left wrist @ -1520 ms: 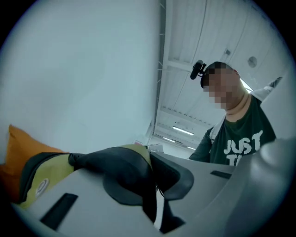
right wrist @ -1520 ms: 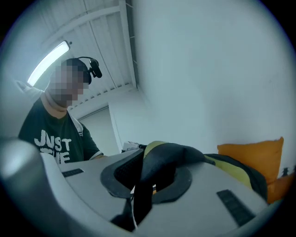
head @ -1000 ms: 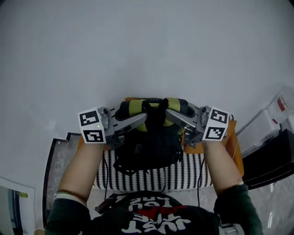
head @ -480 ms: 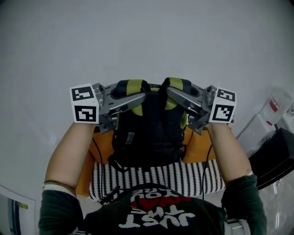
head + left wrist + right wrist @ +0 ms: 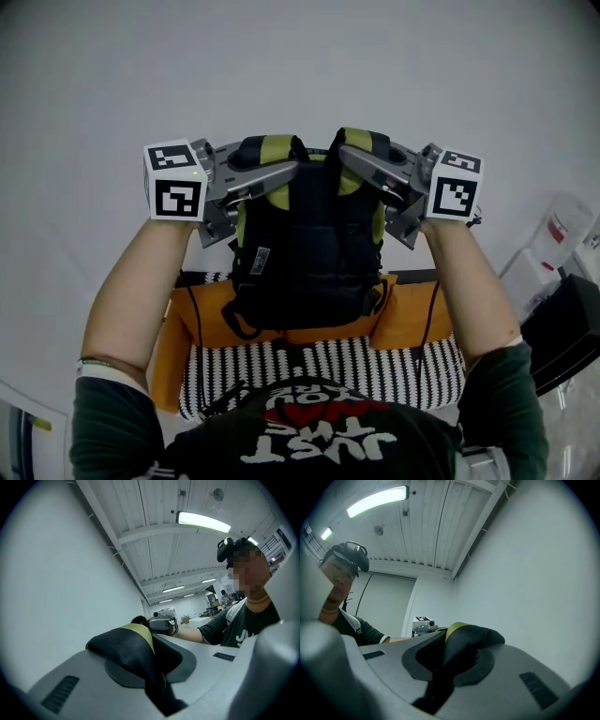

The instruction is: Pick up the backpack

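A black backpack [image 5: 305, 253] with yellow-green shoulder straps hangs in the air in front of a pale wall, above an orange cushion [image 5: 412, 319]. My left gripper [image 5: 286, 172] is shut on its left shoulder strap [image 5: 136, 651]. My right gripper [image 5: 345, 157] is shut on the right shoulder strap [image 5: 461, 648]. In each gripper view the black and yellow-green strap bulges up between the grey jaws, and the other gripper shows beyond it. The bag's lower edge overlaps the cushion in the head view.
Below the bag stands a seat with a black-and-white striped cover [image 5: 323, 366] and orange cushions [image 5: 178, 328]. A dark case [image 5: 572, 328] and white boxes [image 5: 562, 230] stand at the right. The pale wall [image 5: 300, 66] is close behind the bag.
Both grippers have risen and carried the backpack up off the cushions. The gripper views have tilted upward, so the orange cushion is out of them now.
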